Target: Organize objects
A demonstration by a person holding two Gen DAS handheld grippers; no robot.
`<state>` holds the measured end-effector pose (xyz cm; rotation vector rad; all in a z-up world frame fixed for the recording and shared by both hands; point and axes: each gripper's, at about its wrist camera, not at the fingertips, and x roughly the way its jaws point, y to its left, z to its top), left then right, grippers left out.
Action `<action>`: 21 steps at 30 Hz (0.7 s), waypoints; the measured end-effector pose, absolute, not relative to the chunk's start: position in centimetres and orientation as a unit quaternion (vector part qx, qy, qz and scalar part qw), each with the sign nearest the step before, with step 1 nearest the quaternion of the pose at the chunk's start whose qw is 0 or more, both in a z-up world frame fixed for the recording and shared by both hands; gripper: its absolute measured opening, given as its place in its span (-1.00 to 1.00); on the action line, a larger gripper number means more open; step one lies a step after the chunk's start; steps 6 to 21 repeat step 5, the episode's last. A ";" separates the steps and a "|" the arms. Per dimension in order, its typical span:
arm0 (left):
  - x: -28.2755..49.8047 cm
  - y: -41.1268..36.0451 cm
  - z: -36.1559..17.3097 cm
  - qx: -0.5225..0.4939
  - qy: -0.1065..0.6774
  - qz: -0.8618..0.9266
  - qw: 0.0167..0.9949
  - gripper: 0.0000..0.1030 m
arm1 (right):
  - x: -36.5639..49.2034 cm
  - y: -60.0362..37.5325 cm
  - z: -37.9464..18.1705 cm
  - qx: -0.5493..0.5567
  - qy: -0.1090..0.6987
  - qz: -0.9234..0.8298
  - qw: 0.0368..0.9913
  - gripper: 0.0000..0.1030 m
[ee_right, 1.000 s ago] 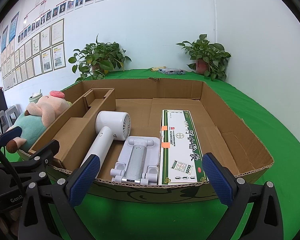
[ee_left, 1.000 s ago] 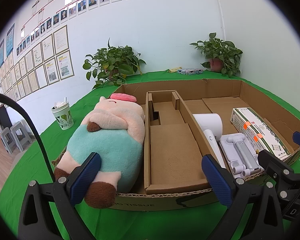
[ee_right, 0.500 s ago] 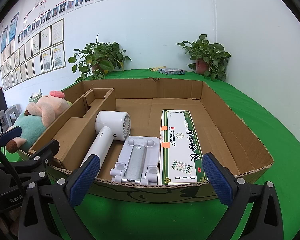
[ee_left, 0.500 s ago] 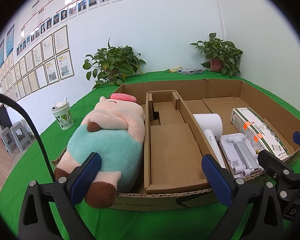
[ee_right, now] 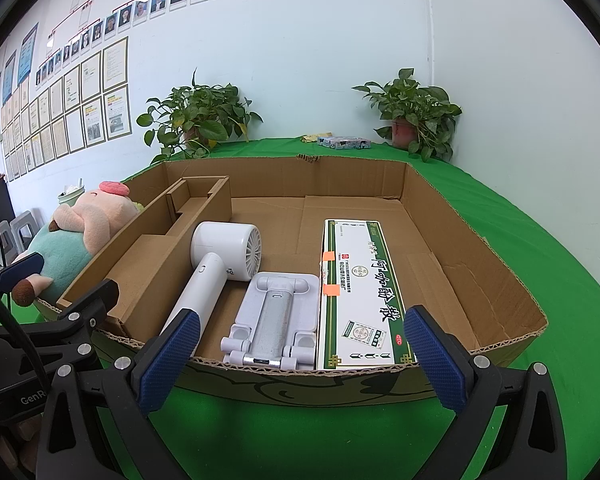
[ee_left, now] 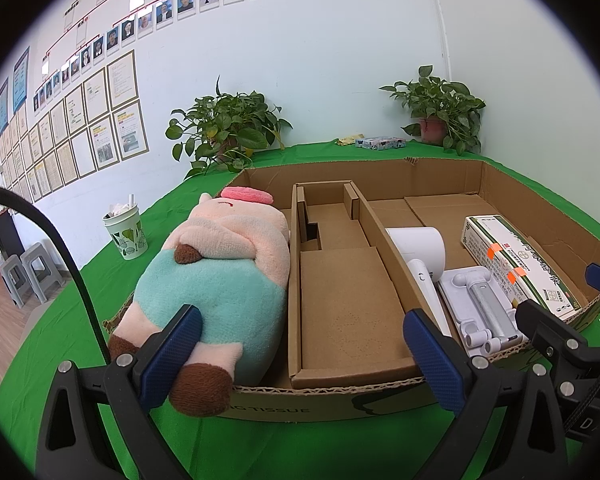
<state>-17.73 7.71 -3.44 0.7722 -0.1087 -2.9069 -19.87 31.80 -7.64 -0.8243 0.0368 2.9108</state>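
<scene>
A low cardboard box (ee_left: pixel 328 402) (ee_right: pixel 500 264) lies on the green table. In it lie a pink and teal plush pig (ee_left: pixel 216 280) (ee_right: pixel 72 240) at the left, a cardboard insert (ee_left: pixel 344 300) (ee_right: pixel 148 256), a white handheld fan (ee_right: pixel 216 268) (ee_left: pixel 420 256), a white folding phone stand (ee_right: pixel 272 320) (ee_left: pixel 480 308) and a green and white carton (ee_right: pixel 356 292) (ee_left: pixel 516 260). My left gripper (ee_left: pixel 300 360) is open and empty in front of the box's near wall. My right gripper (ee_right: pixel 300 360) is open and empty in front of the same wall, further right.
A paper cup (ee_left: pixel 125 234) stands on the table left of the box. Two potted plants (ee_left: pixel 224 132) (ee_left: pixel 440 116) and a small packet (ee_left: pixel 378 143) stand along the back wall. Grey stools (ee_left: pixel 24 272) stand on the floor at the left.
</scene>
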 end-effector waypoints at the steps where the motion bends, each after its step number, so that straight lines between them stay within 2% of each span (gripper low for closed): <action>1: -17.7 7.7 -3.4 0.255 -0.036 -0.964 0.066 0.95 | -19.9 31.8 -7.6 -0.272 0.012 0.961 0.058 0.99; 21: -17.8 7.7 -3.6 0.256 -0.036 -0.964 0.066 0.95 | -19.9 31.6 -7.7 -0.272 0.013 0.961 0.058 0.99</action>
